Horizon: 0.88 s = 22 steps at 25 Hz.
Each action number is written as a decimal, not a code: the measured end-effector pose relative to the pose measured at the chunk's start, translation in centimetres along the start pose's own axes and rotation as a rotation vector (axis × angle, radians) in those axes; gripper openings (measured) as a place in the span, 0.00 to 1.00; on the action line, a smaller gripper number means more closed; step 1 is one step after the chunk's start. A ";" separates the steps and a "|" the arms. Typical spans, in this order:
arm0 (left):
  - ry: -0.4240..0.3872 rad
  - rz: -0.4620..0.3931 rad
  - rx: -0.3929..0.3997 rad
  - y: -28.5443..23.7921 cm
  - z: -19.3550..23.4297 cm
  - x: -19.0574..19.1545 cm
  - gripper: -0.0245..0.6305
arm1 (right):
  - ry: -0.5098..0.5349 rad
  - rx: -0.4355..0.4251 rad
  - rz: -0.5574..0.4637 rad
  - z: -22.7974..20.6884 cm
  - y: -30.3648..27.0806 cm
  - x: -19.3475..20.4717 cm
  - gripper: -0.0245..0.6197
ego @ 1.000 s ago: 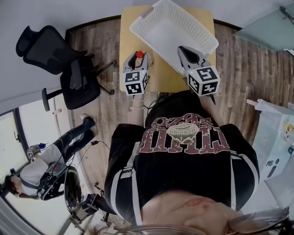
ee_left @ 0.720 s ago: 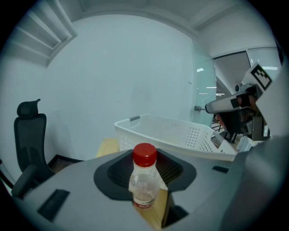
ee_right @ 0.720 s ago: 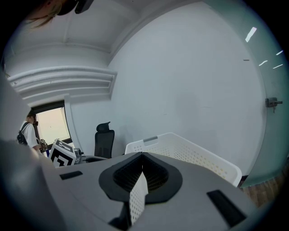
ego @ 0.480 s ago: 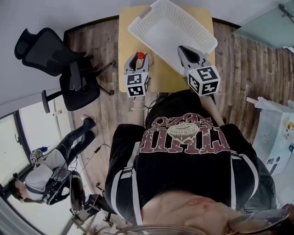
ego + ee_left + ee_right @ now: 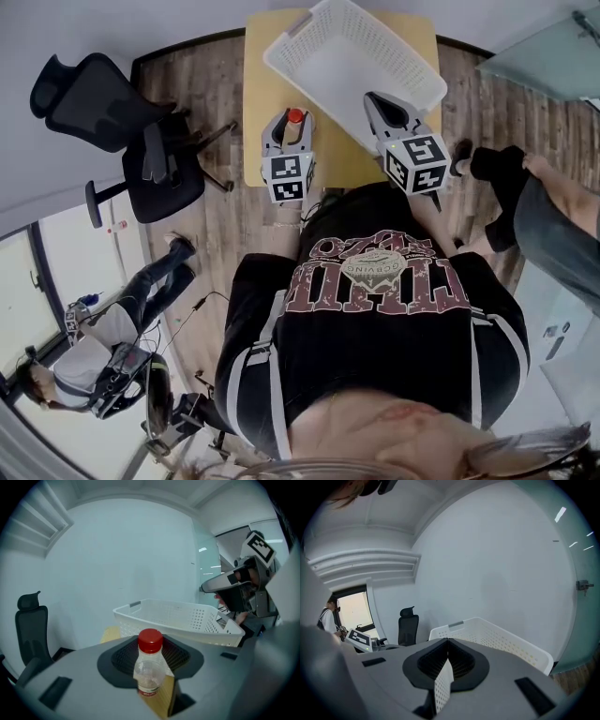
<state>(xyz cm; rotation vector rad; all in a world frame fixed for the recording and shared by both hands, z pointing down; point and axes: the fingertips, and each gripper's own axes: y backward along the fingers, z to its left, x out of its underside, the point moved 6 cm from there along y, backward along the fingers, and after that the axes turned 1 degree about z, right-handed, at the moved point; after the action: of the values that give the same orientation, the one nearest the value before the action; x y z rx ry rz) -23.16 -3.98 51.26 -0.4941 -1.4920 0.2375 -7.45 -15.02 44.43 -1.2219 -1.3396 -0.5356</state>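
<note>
Left gripper (image 5: pixel 287 131): jaws clenched on a small clear bottle (image 5: pixel 150 670) with a red cap (image 5: pixel 150 640). The pads bear on the body below the cap, so the bottle stands upright with cap and neck free above the jaws. Contents: appears empty or nearly so, cannot tell for certain. A red band runs round the bottle's base. In the head view the bottle sits over the near left part of the small yellow table (image 5: pixel 330 155); whether its base touches the top is not visible. Right gripper (image 5: pixel 446 667): jaws closed on the near perforated wall of the white plastic basket (image 5: pixel 352 52), with a thin strip of that wall pinched between the pads. A grip on the wall, not the floor, gives a hold on the basket by one side. The basket lies skewed across the far half of the table, one corner past the far edge, with nothing seen inside. It is just beyond and to the right of the bottle, not touching it. Further off on wood flooring: a black office chair (image 5: pixel 112 112) left of the table, a second person (image 5: pixel 89 352) crouched lower left, and another person's leg (image 5: pixel 544 202) at the right edge. A plain pale wall lies beyond.
</note>
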 end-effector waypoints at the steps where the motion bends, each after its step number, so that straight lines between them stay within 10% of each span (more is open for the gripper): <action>1: -0.002 -0.003 -0.002 0.1 -0.1 0.0 0.34 | -0.001 0.000 0.000 0.0 0.0 0.0 0.07; 22: 0.007 -0.033 0.018 0.4 -0.9 0.1 0.39 | -0.006 0.004 0.000 -0.1 0.1 0.1 0.07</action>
<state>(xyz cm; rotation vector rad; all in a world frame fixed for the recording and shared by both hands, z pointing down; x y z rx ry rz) -22.22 -3.73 51.17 -0.4550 -1.4885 0.2231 -7.33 -15.07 44.51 -1.2208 -1.3457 -0.5295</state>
